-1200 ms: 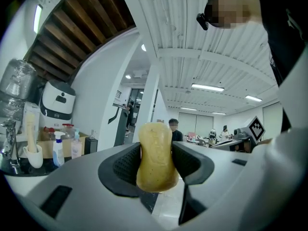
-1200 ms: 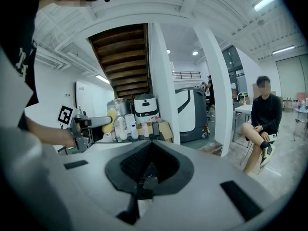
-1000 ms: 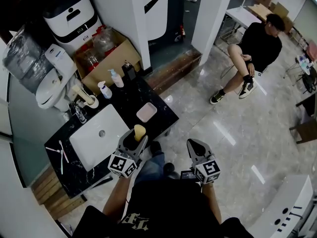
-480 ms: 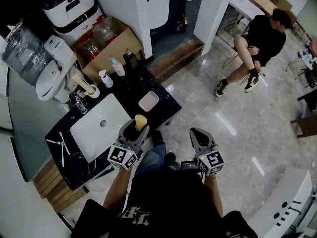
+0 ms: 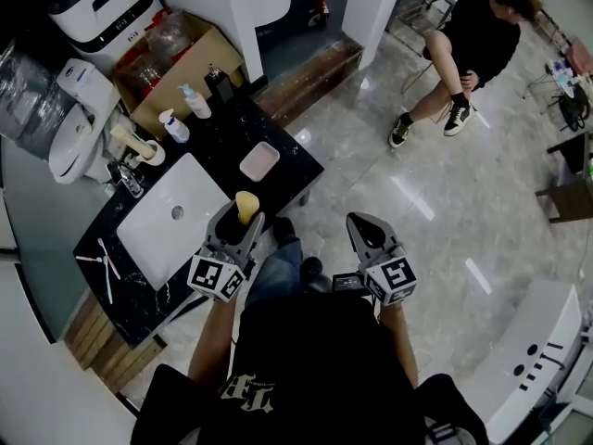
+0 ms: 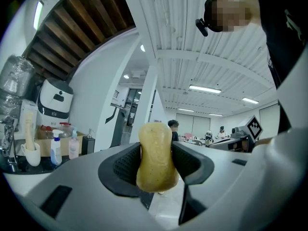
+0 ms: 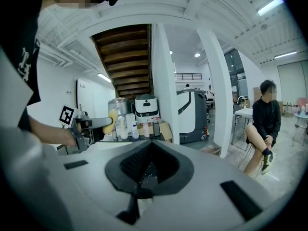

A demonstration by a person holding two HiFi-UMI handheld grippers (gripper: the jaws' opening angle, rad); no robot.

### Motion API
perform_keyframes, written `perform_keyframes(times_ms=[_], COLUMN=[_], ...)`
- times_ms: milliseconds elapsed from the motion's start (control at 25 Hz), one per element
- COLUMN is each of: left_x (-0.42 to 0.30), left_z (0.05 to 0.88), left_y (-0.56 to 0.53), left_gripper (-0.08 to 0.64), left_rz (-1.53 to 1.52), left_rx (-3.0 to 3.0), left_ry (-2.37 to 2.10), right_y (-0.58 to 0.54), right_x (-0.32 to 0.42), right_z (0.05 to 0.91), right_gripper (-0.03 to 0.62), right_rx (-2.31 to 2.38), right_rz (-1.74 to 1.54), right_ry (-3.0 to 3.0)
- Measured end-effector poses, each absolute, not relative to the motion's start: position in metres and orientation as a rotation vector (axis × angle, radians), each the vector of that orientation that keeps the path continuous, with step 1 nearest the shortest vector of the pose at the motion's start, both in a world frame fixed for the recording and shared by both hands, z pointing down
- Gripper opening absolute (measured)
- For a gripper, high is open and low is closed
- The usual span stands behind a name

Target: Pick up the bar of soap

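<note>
Left gripper view: left gripper (image 6: 155, 163) clamps the yellow bar of soap (image 6: 155, 150); right gripper (image 7: 150, 163) closed on nothing.

Head view: high above the person, facing steeply down on the black tabletop (image 5: 227, 137).
Left tool view: rides the left tool (image 6: 155, 148), close, level across the room.
Right tool view: rides the right tool (image 7: 150, 150), level, facing the tabletop.
Shared: the bar of soap (image 7: 112, 115) shows in all three.
</note>
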State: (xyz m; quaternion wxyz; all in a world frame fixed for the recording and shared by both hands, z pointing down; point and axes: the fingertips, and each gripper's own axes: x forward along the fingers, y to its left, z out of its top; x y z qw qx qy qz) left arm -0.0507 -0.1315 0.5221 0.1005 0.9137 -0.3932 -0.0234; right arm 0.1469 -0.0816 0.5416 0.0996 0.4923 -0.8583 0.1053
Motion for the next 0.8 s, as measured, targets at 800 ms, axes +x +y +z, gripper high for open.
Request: perform_keyframes(times_ms=[800], left_x=[-0.0509], left_z=[0.5156], left_y=[-0.1334], left_gripper=[0.212], left_rz=[-0.082], left_rx=[2.718], left_ry=[-1.14], right_y=[-0.0808], right_x=[0.1453], right_z=[0.5421], right_gripper=[0.008], right_rx=[1.468], right_rz=[0.312], right_ry=[-2.514])
